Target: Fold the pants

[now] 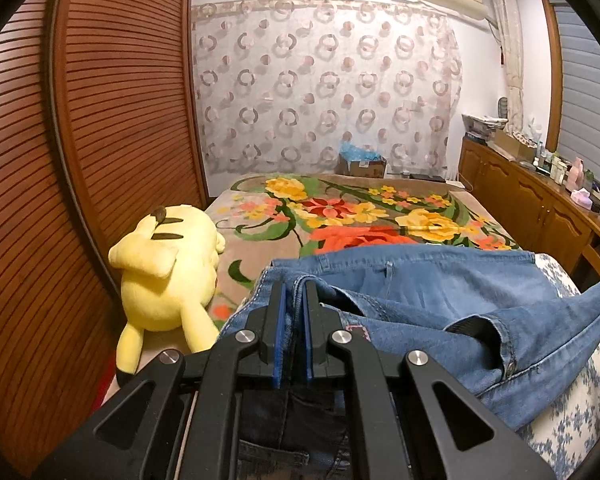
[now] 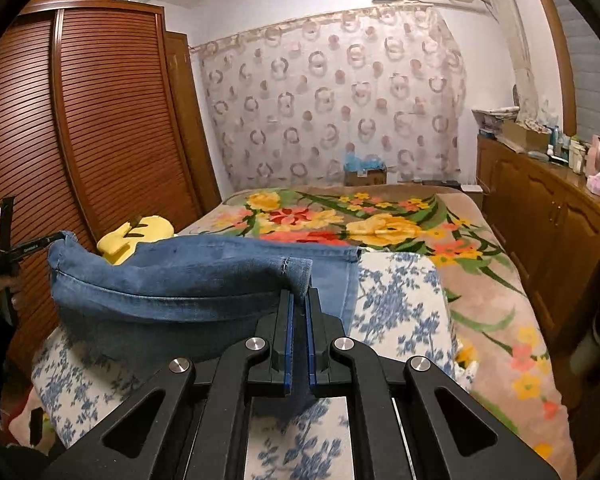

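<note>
Blue denim pants (image 1: 440, 284) lie across the near end of a bed, over a white cloth with blue flowers (image 1: 572, 408). My left gripper (image 1: 295, 286) is shut on the waistband edge at the pants' left side. In the right wrist view the pants (image 2: 172, 280) hang lifted in a sagging fold. My right gripper (image 2: 299, 294) is shut on a denim edge at the fold's right end. The left gripper (image 2: 8, 248) shows at the far left of that view, holding the other end.
A yellow plush toy (image 1: 168, 276) lies left of the pants, against a brown slatted wardrobe (image 1: 80, 140). A floral blanket (image 1: 360, 212) covers the bed beyond. A wooden cabinet (image 2: 548, 216) with small items runs along the right. A cardboard box (image 1: 362, 166) stands past the bed.
</note>
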Available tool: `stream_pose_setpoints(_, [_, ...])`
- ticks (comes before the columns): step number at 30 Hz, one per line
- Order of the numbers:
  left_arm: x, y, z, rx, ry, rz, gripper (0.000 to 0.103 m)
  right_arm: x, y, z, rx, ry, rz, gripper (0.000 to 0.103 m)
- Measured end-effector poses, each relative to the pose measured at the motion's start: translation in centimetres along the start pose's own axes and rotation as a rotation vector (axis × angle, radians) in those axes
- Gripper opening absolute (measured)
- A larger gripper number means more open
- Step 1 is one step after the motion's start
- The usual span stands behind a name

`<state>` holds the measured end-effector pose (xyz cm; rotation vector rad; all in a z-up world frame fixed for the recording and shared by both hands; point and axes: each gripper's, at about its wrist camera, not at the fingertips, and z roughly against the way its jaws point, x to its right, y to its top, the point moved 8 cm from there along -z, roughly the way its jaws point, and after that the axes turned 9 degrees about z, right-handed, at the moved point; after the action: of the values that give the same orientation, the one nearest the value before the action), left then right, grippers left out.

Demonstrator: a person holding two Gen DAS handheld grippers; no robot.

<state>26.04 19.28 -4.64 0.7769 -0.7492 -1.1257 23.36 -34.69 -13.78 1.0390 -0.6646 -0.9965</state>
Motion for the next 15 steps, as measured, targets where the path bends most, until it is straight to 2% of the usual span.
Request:
stream_pose_setpoints(8, [1.5, 3.4, -3.4, -0.012, -0.009, -0.013, 0.009, 1.4, 2.4, -2.0, 0.0, -0.027, -0.002, 0.005])
stream_pose_setpoints(10, [2.0, 4.2, -4.7, -0.018, -0.011, -0.02, 0.009, 1.9, 3.0, -2.9, -0.003, -0.04, -0.009, 0.0])
stream_pose_setpoints(15, [2.9, 5.3, -8.3, -0.051, -0.014, -0.037, 0.009, 2.9, 3.8, -5.4, -0.023, -0.065, -0.039, 0.0])
